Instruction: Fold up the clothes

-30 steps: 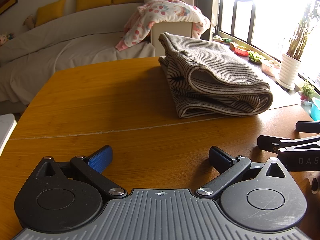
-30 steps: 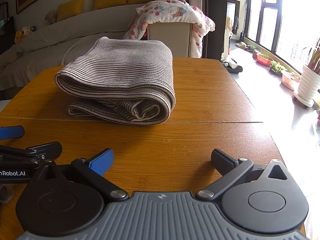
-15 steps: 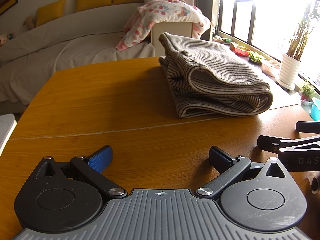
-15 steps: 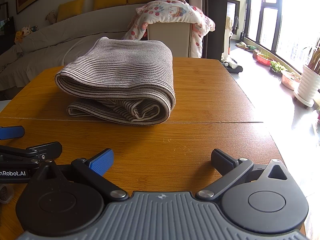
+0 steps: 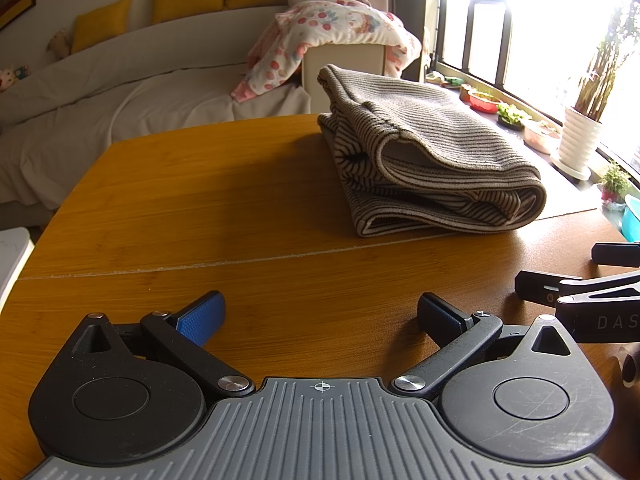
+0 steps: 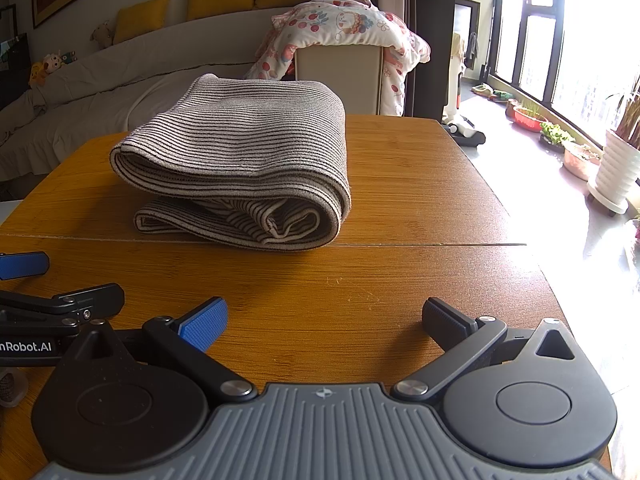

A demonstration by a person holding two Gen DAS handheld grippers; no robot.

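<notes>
A grey-and-black striped garment (image 5: 432,160) lies folded in a thick bundle on the wooden table (image 5: 200,208); it also shows in the right wrist view (image 6: 240,160). My left gripper (image 5: 320,316) is open and empty, low over the near part of the table, well short of the garment. My right gripper (image 6: 324,320) is open and empty, also short of the garment. Each gripper shows at the edge of the other's view: the right one (image 5: 580,280) and the left one (image 6: 48,284).
A seam (image 6: 400,245) crosses the table just in front of the garment. Behind the table are a covered sofa (image 5: 120,100) with yellow cushions and a floral quilt (image 6: 344,28) over a box. Potted plants (image 6: 618,168) stand by the window on the right.
</notes>
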